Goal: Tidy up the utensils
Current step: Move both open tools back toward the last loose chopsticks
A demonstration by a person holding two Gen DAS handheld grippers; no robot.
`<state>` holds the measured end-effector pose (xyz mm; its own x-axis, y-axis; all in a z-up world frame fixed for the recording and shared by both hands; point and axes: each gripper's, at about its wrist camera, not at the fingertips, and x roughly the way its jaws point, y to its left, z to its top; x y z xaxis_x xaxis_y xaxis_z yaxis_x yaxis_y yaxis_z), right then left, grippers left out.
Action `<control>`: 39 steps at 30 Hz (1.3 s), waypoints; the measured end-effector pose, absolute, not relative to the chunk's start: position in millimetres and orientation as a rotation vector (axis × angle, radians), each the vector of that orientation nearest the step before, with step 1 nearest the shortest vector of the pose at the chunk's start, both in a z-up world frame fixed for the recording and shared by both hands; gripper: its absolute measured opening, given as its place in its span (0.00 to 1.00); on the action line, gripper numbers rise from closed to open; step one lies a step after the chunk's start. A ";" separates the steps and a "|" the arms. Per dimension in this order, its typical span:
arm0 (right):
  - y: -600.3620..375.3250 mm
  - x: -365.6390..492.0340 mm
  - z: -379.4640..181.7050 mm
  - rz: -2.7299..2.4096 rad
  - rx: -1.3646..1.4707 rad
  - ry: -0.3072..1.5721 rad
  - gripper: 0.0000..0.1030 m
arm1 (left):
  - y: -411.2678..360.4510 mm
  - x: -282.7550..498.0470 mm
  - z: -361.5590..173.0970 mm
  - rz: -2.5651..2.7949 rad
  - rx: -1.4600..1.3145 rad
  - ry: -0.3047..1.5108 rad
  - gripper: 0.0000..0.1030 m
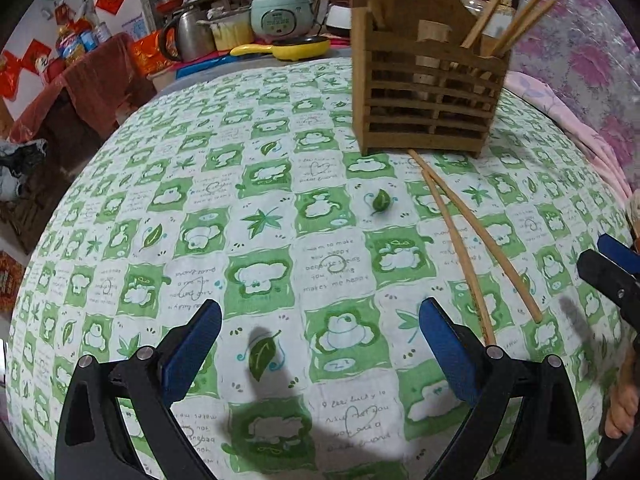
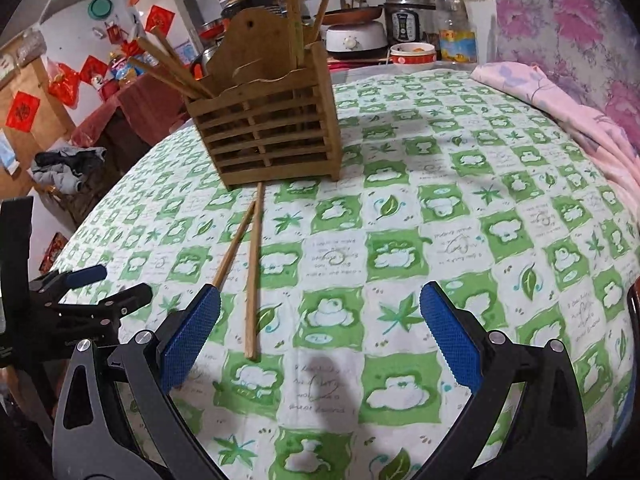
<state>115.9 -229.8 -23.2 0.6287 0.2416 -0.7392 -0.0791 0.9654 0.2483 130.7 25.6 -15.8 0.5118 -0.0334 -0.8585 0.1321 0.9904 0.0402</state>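
Note:
A slatted wooden utensil holder point(image 1: 428, 92) point(image 2: 268, 136) stands on the green-and-white tablecloth point(image 1: 280, 216) point(image 2: 440, 240) with several chopsticks leaning out of it. Two loose chopsticks point(image 1: 472, 240) point(image 2: 250, 264) lie on the cloth just in front of the holder. My left gripper point(image 1: 320, 344) hovers open above the cloth, to the left of the chopsticks, nothing between its blue pads. My right gripper point(image 2: 320, 328) is open too, empty, with the chopsticks' near ends by its left finger point(image 2: 188, 336). Each gripper shows at the edge of the other's view: the right gripper point(image 1: 612, 268), the left gripper point(image 2: 88, 292).
A pink floral blanket point(image 1: 580, 80) point(image 2: 560, 92) lies along the right side of the table. Behind the table are a rice cooker point(image 1: 282, 12), a kettle point(image 1: 192, 36), a yellow pan point(image 1: 288, 48), a pressure cooker point(image 2: 412, 16) and a plastic bottle point(image 2: 456, 28). A hand point(image 1: 624, 400) shows at far right.

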 end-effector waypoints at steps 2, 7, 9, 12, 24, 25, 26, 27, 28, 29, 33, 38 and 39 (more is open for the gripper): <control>-225.8 112.9 -22.8 0.185 0.173 0.866 0.94 | 21.9 127.0 -14.5 -0.115 0.120 1.021 0.94; -220.3 110.3 -23.1 0.175 0.132 0.859 0.94 | 13.4 118.7 -15.7 -0.166 0.138 1.022 0.94; -225.0 111.5 -22.9 0.162 0.146 0.857 0.94 | 9.2 114.3 -16.0 -0.206 0.140 1.023 0.94; -238.9 114.0 -22.8 0.139 0.212 0.854 0.94 | -0.9 107.4 -16.2 -0.271 0.161 1.021 0.94; -264.3 120.1 -29.8 0.138 0.370 0.880 0.94 | -43.4 84.5 -33.9 -0.421 0.351 1.035 0.94; -263.8 120.0 -29.6 0.139 0.368 0.880 0.94 | -42.7 85.1 -34.0 -0.421 0.350 1.034 0.94; -263.1 119.5 -29.4 0.139 0.367 0.879 0.94 | -41.8 86.0 -34.5 -0.421 0.344 1.037 0.94; -262.8 119.3 -29.1 0.139 0.365 0.879 0.94 | -40.0 87.1 -34.8 -0.417 0.338 1.041 0.96; -262.0 119.8 -29.5 0.139 0.363 0.882 0.94 | -36.7 89.5 -35.1 -0.404 0.330 1.047 0.96; -261.9 119.8 -29.7 0.139 0.361 0.884 0.94 | -31.9 92.8 -34.8 -0.373 0.327 1.045 0.96; -260.9 120.5 -31.5 0.141 0.359 0.895 0.94 | 2.0 112.1 -33.5 -0.171 0.283 1.038 0.95; -255.6 120.0 -31.0 0.150 0.329 0.894 0.94 | 43.5 129.5 -38.3 -0.129 0.083 1.123 0.95; -254.0 119.6 -30.7 0.148 0.317 0.892 0.94 | 44.5 130.1 -39.1 -0.113 0.083 1.125 0.96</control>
